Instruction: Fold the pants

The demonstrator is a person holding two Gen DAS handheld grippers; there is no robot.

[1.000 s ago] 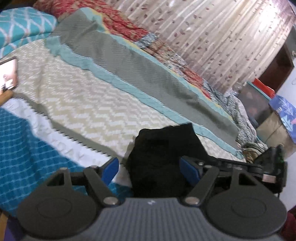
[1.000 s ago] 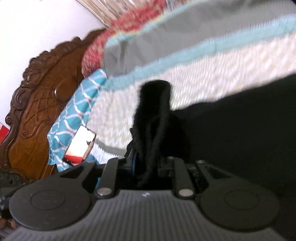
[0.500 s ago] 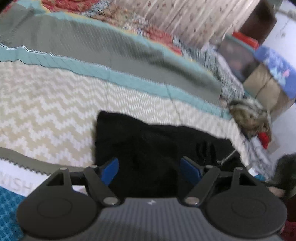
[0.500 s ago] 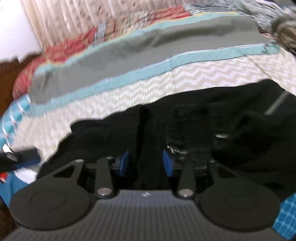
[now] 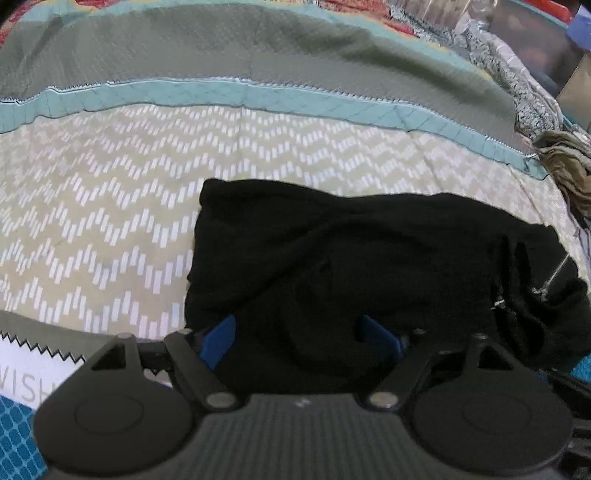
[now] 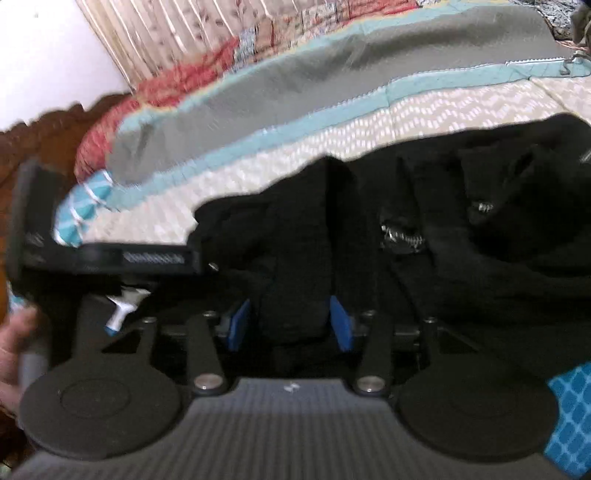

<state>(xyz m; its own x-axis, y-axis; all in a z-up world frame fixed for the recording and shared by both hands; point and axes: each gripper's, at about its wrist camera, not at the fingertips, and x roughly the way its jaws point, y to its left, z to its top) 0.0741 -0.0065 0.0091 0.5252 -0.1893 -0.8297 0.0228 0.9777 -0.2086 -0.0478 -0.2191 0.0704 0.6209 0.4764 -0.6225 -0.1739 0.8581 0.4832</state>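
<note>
Black pants (image 5: 351, 258) lie bunched on the bed, with a zipper showing at their right side (image 5: 550, 284). My left gripper (image 5: 299, 336) is open, its blue pads straddling the near edge of the cloth. In the right wrist view the pants (image 6: 461, 229) fill the middle and right. My right gripper (image 6: 291, 321) is open, with a thick fold of the pants lying between its blue pads. The left gripper's body (image 6: 103, 254) shows at the left of that view.
The bedspread (image 5: 110, 192) has cream zigzag, teal and grey bands. Crumpled clothes (image 5: 569, 173) lie at the bed's far right. A carved wooden headboard (image 6: 40, 129) and a curtain (image 6: 177, 33) stand behind. A teal patterned cloth (image 6: 569, 413) lies at the near edge.
My right gripper has opened and let go of the pants fold. The pants came down from hanging to lying on the bed. My left gripper has swung right over them.
</note>
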